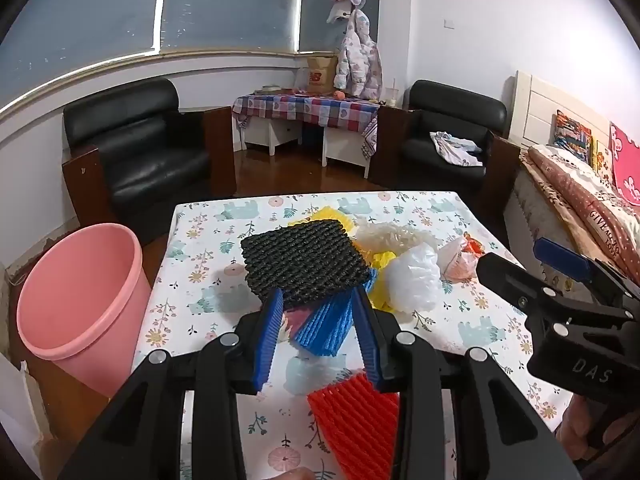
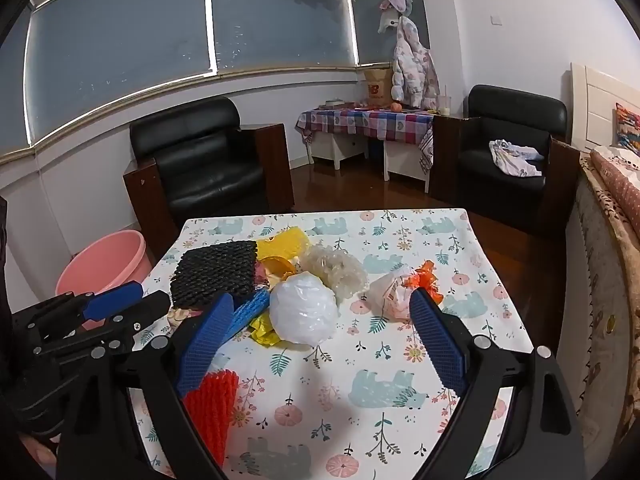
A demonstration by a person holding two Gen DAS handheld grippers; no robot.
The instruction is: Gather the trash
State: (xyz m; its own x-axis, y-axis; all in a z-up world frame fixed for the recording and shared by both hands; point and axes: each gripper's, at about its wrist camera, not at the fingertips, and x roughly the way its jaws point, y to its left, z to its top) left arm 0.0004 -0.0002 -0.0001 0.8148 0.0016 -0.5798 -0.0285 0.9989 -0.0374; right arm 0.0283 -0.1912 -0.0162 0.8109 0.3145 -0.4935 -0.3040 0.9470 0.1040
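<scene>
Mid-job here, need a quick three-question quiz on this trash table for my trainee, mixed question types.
1. True or false: the pink bin stands on the table.
2. Multiple choice: the black foam net lies on top of A) the white plastic bag, B) the blue foam net, C) the red foam net.
3. Fill in: both the left gripper and the right gripper have jaws that are ____, holding nothing.

Key
1. False: it stands on the floor, left of the table.
2. B.
3. Open.
</scene>
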